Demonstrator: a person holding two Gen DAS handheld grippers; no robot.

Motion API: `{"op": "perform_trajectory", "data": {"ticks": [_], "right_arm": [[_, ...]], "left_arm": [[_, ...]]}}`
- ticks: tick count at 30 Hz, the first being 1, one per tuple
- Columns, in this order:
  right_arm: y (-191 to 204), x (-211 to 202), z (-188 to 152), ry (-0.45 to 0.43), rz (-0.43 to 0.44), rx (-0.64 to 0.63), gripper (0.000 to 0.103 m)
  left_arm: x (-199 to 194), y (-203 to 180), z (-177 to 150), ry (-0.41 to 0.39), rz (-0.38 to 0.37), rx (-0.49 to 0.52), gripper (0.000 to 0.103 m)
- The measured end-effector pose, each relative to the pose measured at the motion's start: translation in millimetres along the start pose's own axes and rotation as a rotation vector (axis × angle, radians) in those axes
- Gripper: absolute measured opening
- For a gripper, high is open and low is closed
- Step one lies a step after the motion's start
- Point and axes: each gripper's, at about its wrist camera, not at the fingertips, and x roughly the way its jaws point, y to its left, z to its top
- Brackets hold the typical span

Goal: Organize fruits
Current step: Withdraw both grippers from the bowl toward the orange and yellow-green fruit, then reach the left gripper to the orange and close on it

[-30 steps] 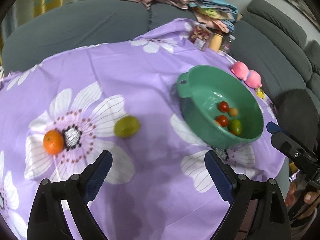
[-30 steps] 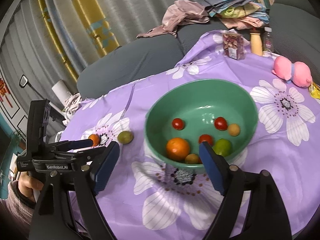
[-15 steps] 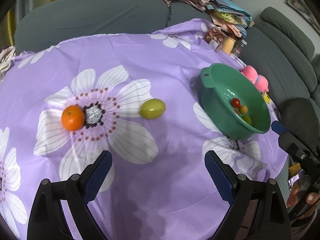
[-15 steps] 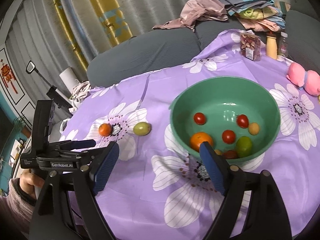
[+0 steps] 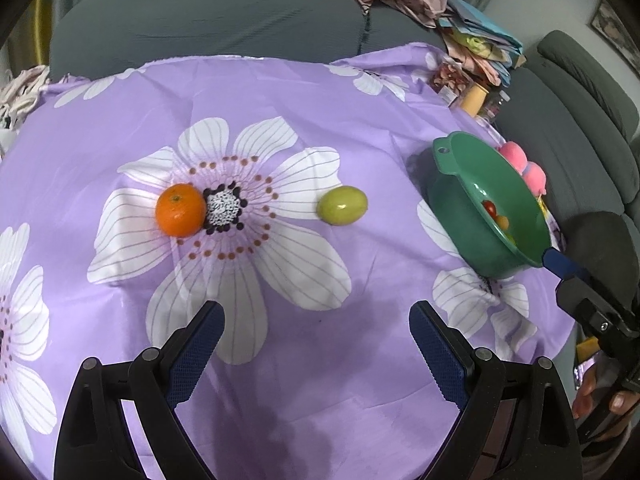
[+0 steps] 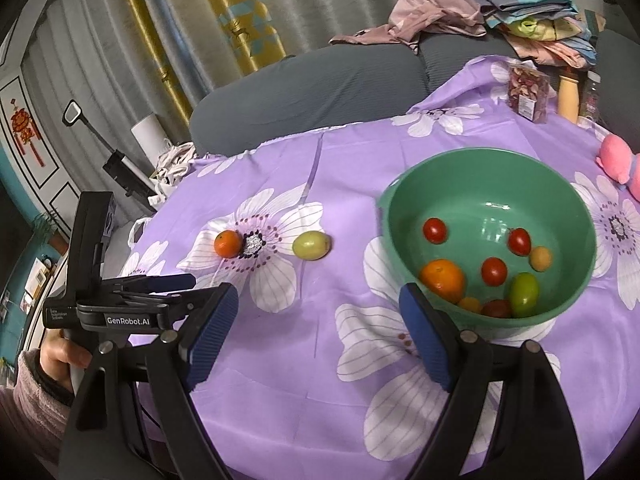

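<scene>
An orange point(image 5: 180, 210) and a green fruit point(image 5: 342, 211) lie on the purple flowered tablecloth, left of a green bowl point(image 5: 452, 184). The bowl point(image 6: 576, 224) holds an orange point(image 6: 443, 280), a green fruit point(image 6: 524, 294) and several small red and yellow tomatoes. My left gripper point(image 5: 316, 340) is open and empty, above the cloth, short of both loose fruits. My right gripper point(image 6: 318, 328) is open and empty, near the bowl's front left. The loose orange point(image 6: 228, 243) and green fruit point(image 6: 311, 245) also show in the right wrist view.
A pink plush toy point(image 6: 620, 164), a snack packet point(image 6: 527, 94) and bottles point(image 6: 569, 94) stand at the table's far right. A grey sofa point(image 5: 208, 20) with piled clothes point(image 6: 440, 16) wraps behind the table. The table edge drops off near both grippers.
My left gripper has swung left, bringing the loose orange and green fruit toward the middle of its view. My right gripper has drawn back and left; the bowl now sits right of it.
</scene>
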Motion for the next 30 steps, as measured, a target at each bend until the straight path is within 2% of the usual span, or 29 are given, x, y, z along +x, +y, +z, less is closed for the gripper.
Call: {"op": "perform_trajectory", "data": {"ticks": [30], "right_arm": [[36,74,-10,0.178,0.088,-0.066,0.083]], "left_arm": [[-3,51,-10,0.003,0.032,-0.084,0.093]]}}
